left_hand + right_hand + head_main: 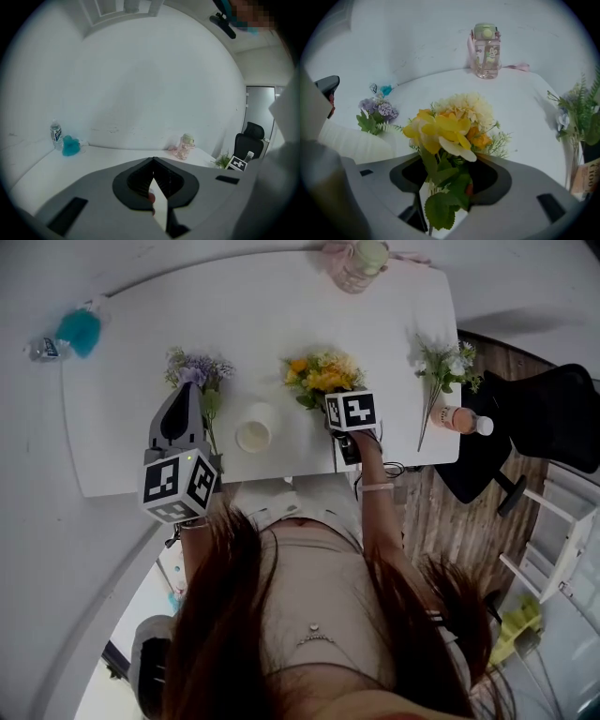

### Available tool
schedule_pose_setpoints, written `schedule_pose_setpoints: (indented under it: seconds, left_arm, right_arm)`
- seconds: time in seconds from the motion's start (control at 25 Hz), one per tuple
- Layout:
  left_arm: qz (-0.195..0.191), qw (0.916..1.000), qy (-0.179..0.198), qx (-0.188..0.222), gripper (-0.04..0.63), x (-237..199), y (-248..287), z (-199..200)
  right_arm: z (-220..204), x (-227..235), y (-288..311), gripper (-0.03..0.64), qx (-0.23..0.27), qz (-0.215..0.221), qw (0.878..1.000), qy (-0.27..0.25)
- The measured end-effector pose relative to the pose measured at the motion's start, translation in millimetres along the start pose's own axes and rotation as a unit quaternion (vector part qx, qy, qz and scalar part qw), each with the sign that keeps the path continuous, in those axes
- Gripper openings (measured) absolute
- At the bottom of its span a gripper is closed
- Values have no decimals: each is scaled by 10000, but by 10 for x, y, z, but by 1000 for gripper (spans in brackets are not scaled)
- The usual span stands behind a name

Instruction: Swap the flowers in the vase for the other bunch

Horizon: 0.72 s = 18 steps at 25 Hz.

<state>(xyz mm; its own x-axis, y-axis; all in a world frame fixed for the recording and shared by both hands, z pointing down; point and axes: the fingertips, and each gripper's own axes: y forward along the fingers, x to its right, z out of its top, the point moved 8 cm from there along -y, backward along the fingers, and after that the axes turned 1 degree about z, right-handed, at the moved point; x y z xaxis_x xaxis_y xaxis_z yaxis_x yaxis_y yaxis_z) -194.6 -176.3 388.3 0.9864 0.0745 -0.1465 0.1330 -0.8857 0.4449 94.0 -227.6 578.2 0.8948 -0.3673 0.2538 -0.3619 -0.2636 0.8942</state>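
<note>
White tabletop (122, 427) against a pale wall.

Head view: white vase (254, 434) near the front edge, empty. Stands between a purple bunch (197, 371) on the left and a yellow bunch (323, 376) on the right. A white-green bunch (445, 367) well apart at the far right.

Left gripper view: left hand-held gripper (153, 176) fully closed. Holds nothing.

Right gripper view: right hand-held gripper (450, 183) wide open. Green stems of the yellow bunch in the gap, not clamped.
</note>
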Motion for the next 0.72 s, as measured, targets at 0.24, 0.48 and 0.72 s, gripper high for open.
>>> schedule_pose_setpoints:
  seconds: [0.24,0.48,0.72]
  left_arm:
    - [13,9999,-96,-28,3,-10,44,3]
    - [-3,9999,-122,50,3,-12,31,-14]
    - [-31,9997,-113,192,3,-45,-60,37]
  right_arm:
    - [2,-32,24,258,-67,-255,9996,-97]
    - [-9,-28,-14,224,101,-203,9997,-135]
    - [-6,-68,-129,178,329,-426,9982,-256]
